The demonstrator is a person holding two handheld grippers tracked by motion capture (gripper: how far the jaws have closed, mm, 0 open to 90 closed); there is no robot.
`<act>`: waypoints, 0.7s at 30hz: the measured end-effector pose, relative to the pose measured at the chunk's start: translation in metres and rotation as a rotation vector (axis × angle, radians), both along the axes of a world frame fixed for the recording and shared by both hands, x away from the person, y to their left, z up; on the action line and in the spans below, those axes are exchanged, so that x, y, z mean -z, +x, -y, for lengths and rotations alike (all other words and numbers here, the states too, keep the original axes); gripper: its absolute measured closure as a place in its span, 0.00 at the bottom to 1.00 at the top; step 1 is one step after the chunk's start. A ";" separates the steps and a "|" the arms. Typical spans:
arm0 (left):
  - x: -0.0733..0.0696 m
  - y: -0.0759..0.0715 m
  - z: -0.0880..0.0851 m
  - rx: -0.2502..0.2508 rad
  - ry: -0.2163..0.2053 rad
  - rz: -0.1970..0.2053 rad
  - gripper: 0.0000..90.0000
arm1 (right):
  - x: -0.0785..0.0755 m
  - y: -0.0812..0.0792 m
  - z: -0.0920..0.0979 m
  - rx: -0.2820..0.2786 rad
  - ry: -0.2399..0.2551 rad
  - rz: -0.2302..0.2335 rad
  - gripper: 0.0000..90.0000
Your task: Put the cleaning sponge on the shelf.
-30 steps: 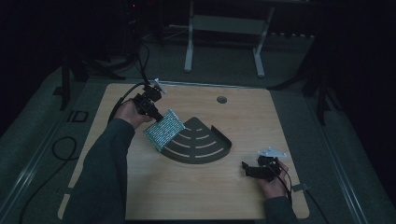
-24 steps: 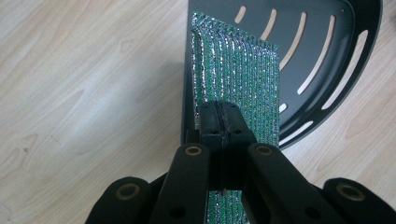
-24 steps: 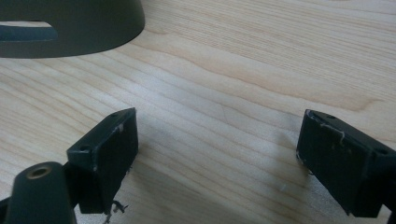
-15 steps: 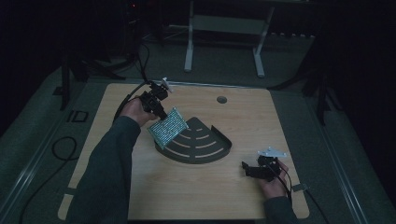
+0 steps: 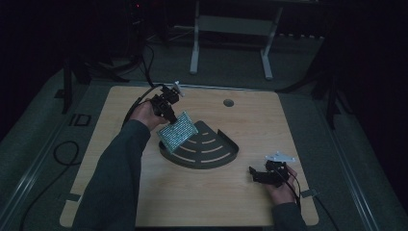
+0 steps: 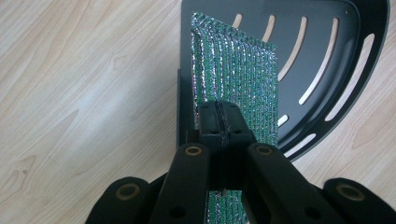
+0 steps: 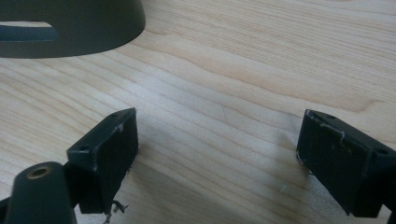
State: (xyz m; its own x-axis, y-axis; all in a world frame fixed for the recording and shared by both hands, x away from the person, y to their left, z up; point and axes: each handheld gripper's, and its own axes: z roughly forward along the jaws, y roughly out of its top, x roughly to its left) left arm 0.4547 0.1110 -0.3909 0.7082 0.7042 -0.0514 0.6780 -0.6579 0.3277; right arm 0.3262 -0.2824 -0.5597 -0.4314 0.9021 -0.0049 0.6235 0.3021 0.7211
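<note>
**Sparkly cloth carried to the rack**

Left gripper (image 5: 169, 109) pinched tight on the top edge of the green sparkly cloth (image 5: 177, 131), hung upright over the near corner of the dark slotted rack (image 5: 211, 151). Right gripper (image 5: 260, 174) parked on the table (image 5: 250, 115), well apart from the rack, jaws spread with nothing between them. Best done, by judgement, slowly: cloth brought fully over the rack floor, lowered flat, then let go, without snagging on the raised wall.
</note>
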 end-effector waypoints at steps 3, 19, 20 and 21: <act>0.001 0.000 0.003 0.007 0.003 0.003 1.00 | 0.000 0.000 0.000 0.000 0.000 0.000 0.14; 0.007 0.005 0.017 0.015 0.042 0.012 1.00 | 0.000 0.000 0.000 -0.002 0.000 0.000 0.14; 0.007 0.006 0.018 0.014 0.041 0.013 1.00 | 0.000 0.000 0.000 -0.002 0.000 0.001 0.14; 0.008 0.006 0.018 0.015 0.041 0.012 1.00 | 0.000 0.000 0.000 -0.002 0.000 0.000 0.14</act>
State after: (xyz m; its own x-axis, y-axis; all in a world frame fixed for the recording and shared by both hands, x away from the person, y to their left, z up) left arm 0.4608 0.0929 -0.3987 0.7189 0.6949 -0.0140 0.6643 -0.6810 0.3082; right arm 0.3264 -0.2825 -0.5597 -0.4329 0.9014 -0.0055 0.6227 0.3035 0.7212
